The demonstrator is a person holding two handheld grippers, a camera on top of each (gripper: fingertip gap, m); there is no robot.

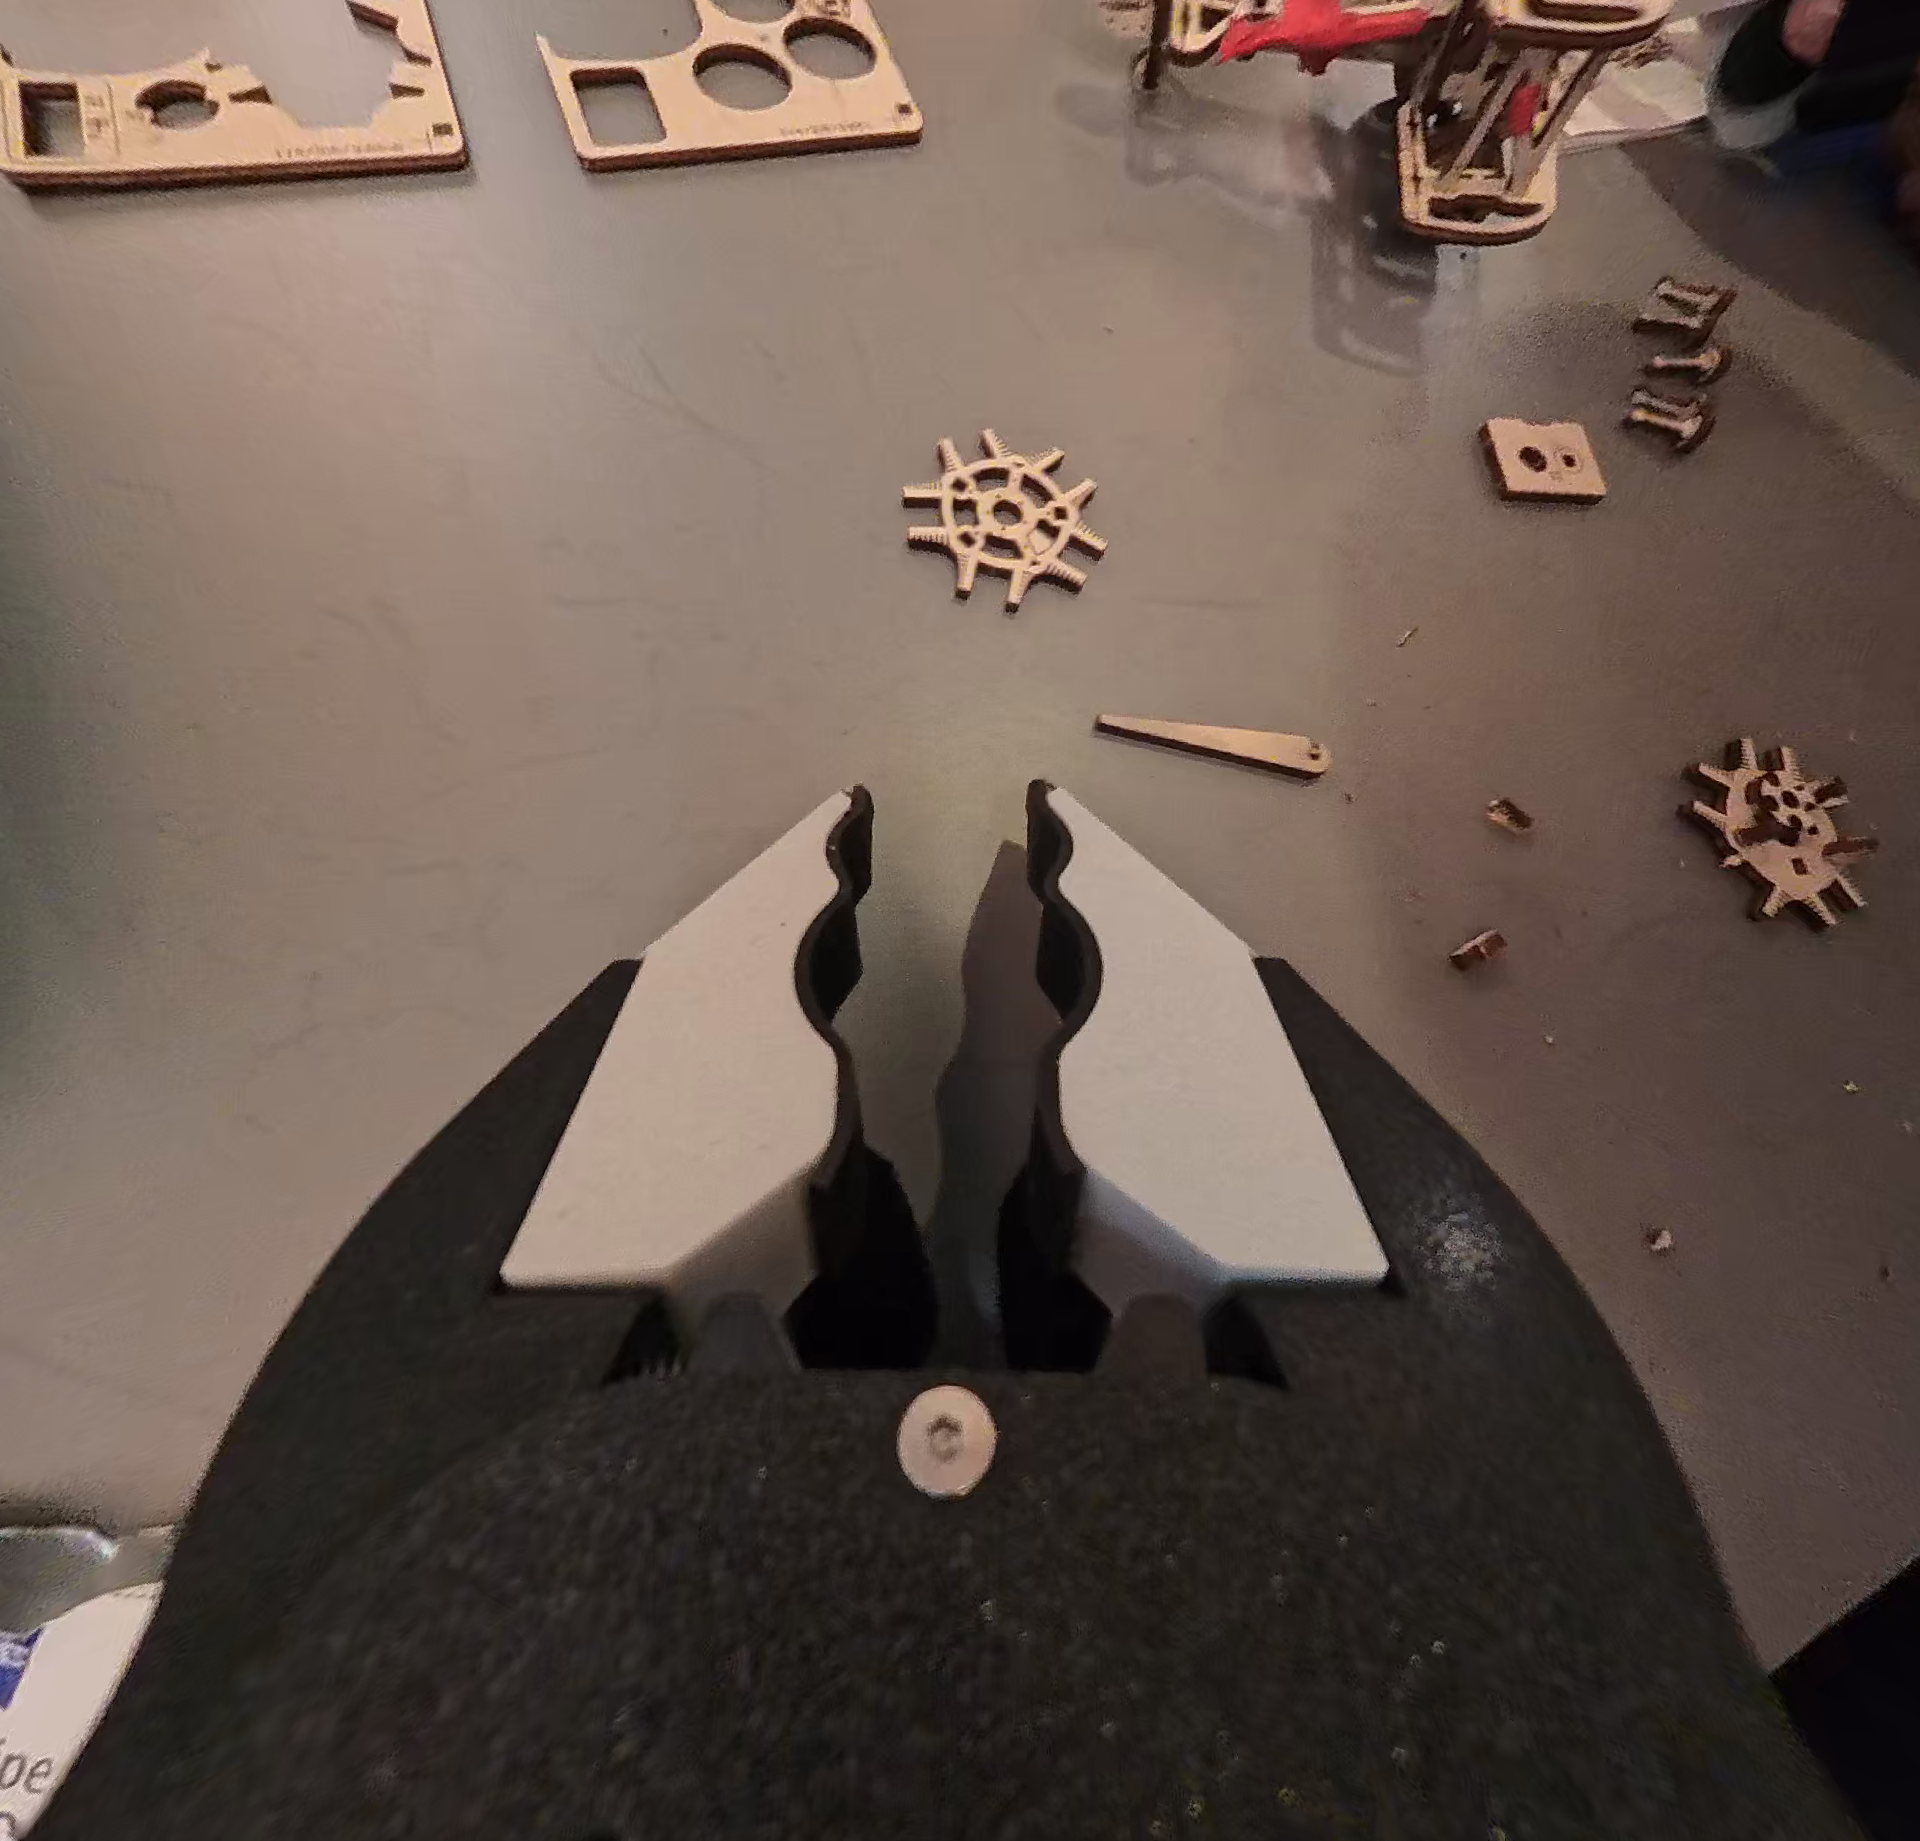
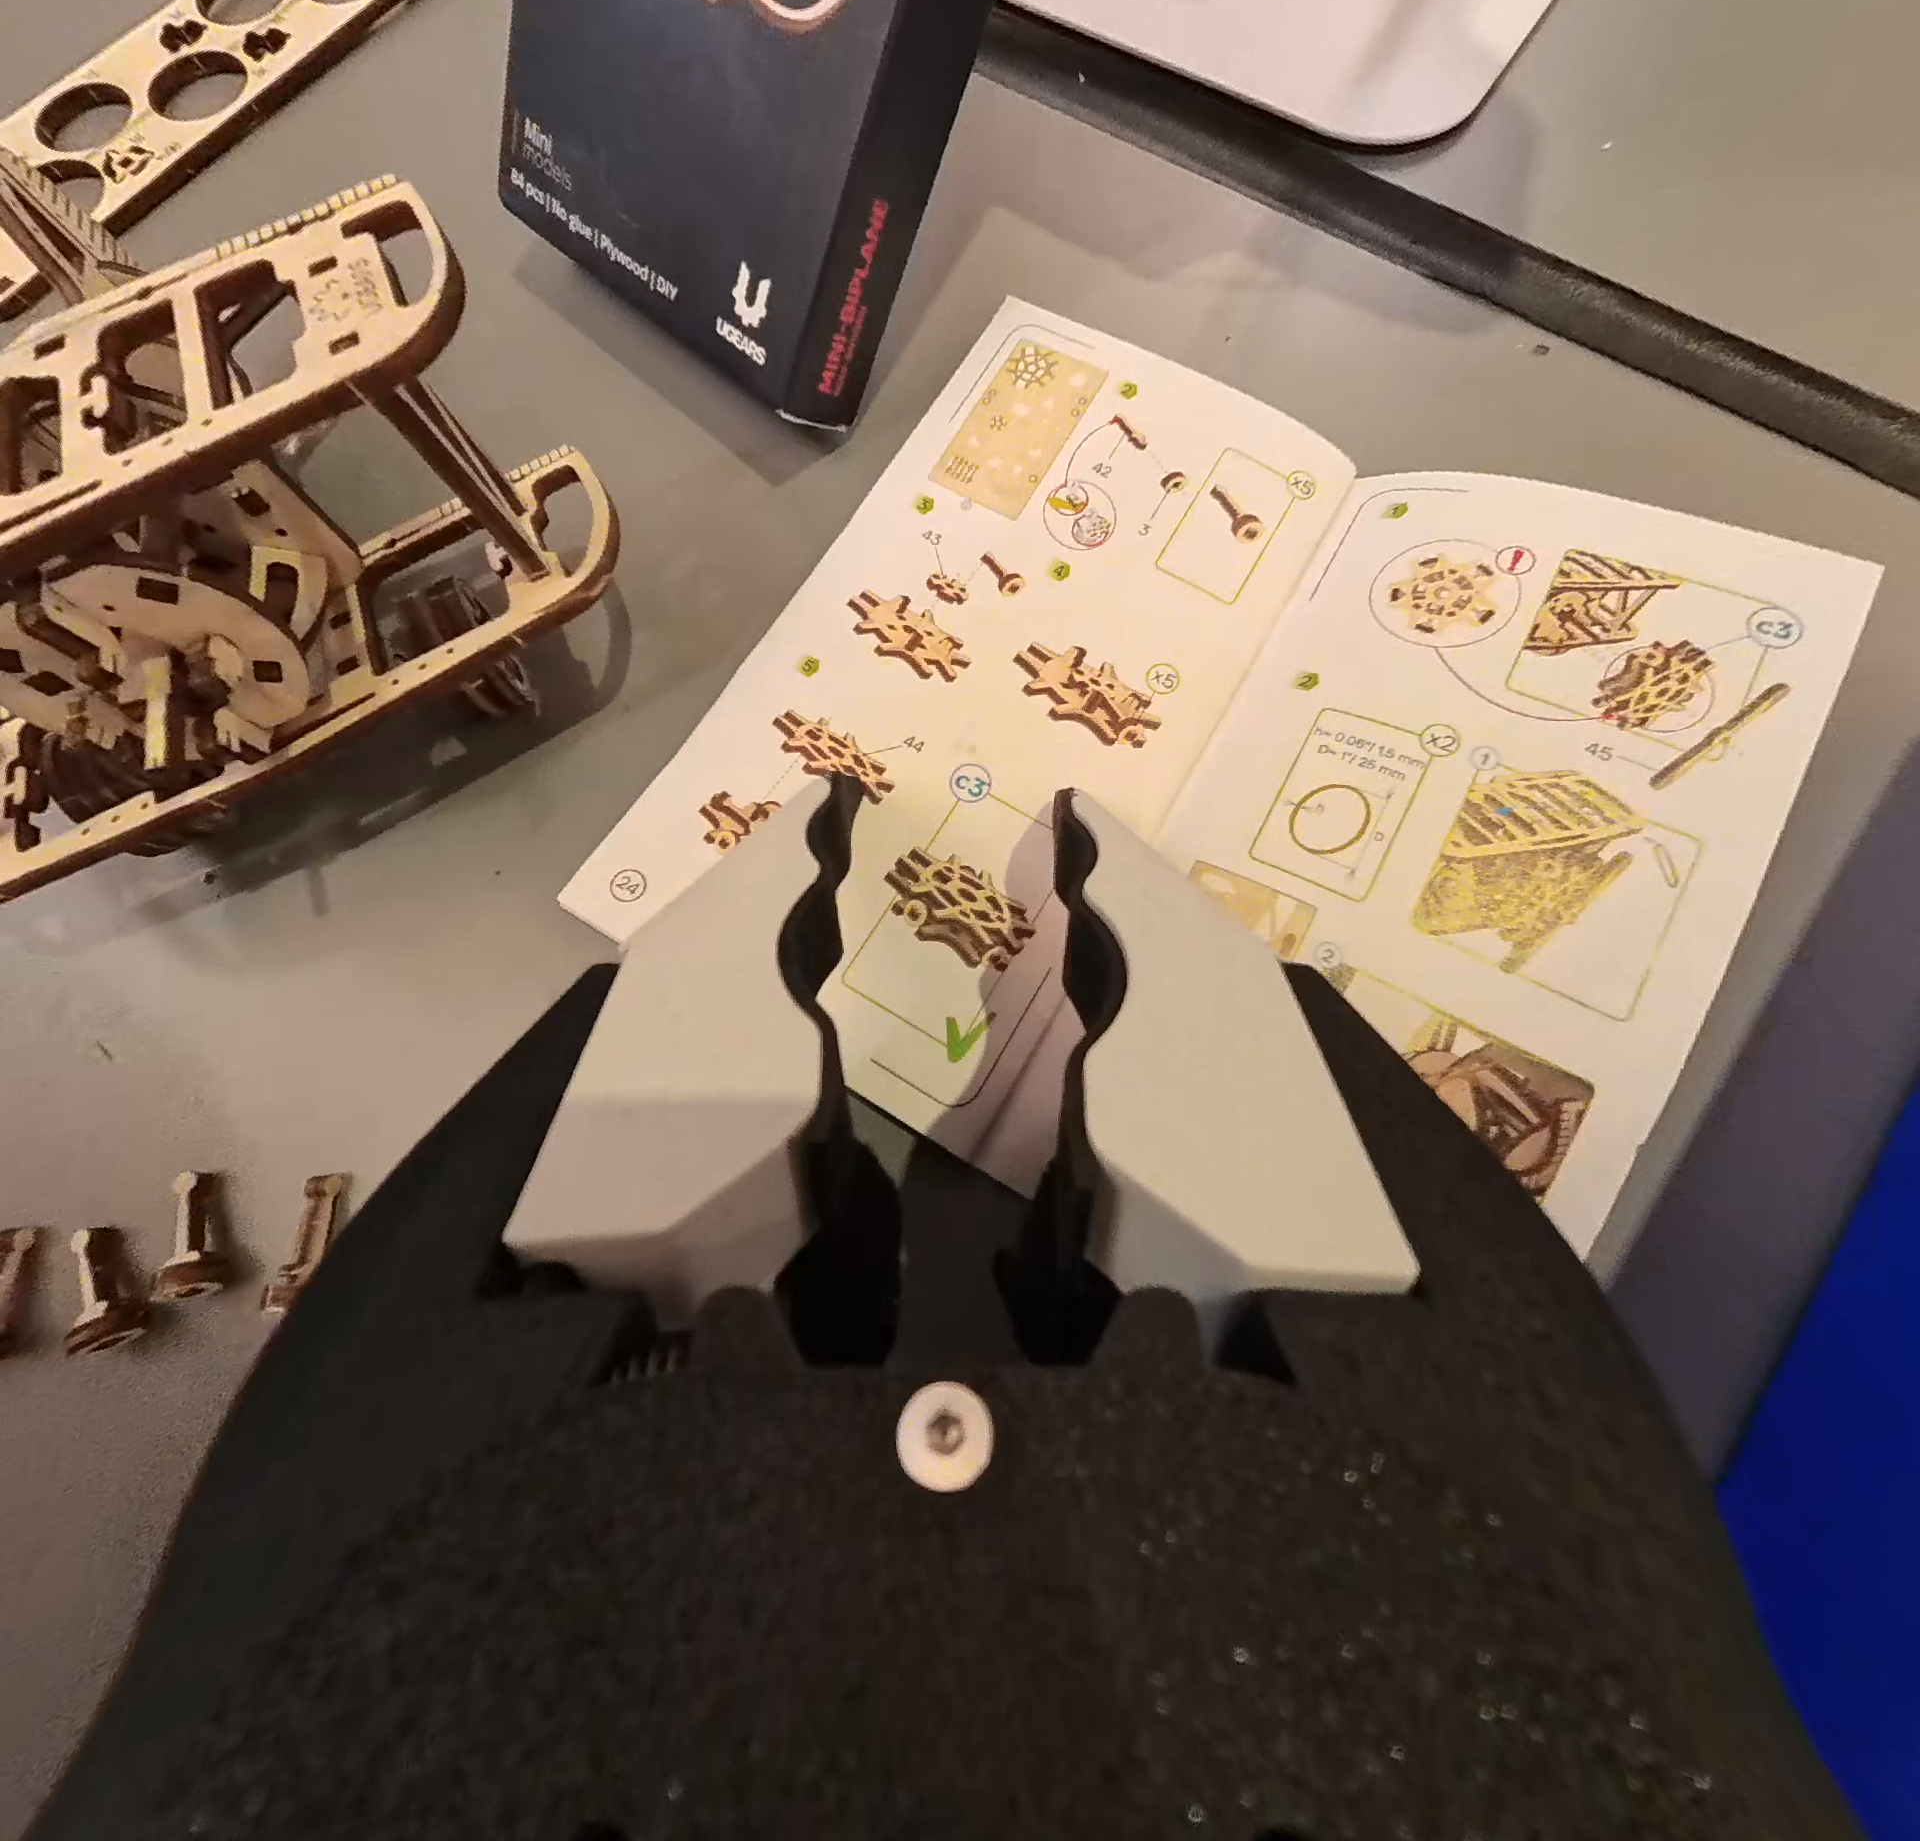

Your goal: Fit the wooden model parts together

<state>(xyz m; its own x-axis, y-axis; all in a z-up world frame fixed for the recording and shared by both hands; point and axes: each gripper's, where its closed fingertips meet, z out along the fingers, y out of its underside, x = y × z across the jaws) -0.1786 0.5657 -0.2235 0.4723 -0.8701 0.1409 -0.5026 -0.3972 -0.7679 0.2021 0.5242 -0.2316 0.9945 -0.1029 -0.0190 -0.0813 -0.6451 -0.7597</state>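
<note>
In the left wrist view a flat wooden gear-like wheel (image 1: 1004,518) lies on the grey table ahead of my left gripper (image 1: 948,799), which is open, empty and a little short of it. A thin wooden stick (image 1: 1214,745) lies to the right, a second toothed wheel assembly (image 1: 1777,846) farther right. Small wooden pins (image 1: 1678,363) and a square plate (image 1: 1543,459) lie at the right. The part-built wooden biplane (image 2: 239,534) stands at the left in the right wrist view. My right gripper (image 2: 951,799) is open and empty above the open instruction booklet (image 2: 1278,752).
Two punched-out wooden sheets (image 1: 727,46) lie at the far left in the left wrist view. The dark model box (image 2: 727,160) stands behind the booklet. Several wooden pins (image 2: 156,1261) lie at the lower left. A white stand base (image 2: 1299,25) sits at the back. A table edge (image 2: 1558,337) runs at the right. The tips of one gripper are about 40 cm away from the tips of the other. The thin wooden stick (image 1: 1214,745) is closer to my left gripper, around 4 cm from its tips; the right tips are 30 cm off. The flat wooden gear-like wheel (image 1: 1004,518) sits 7 cm or so from the ends of my left fingers.
</note>
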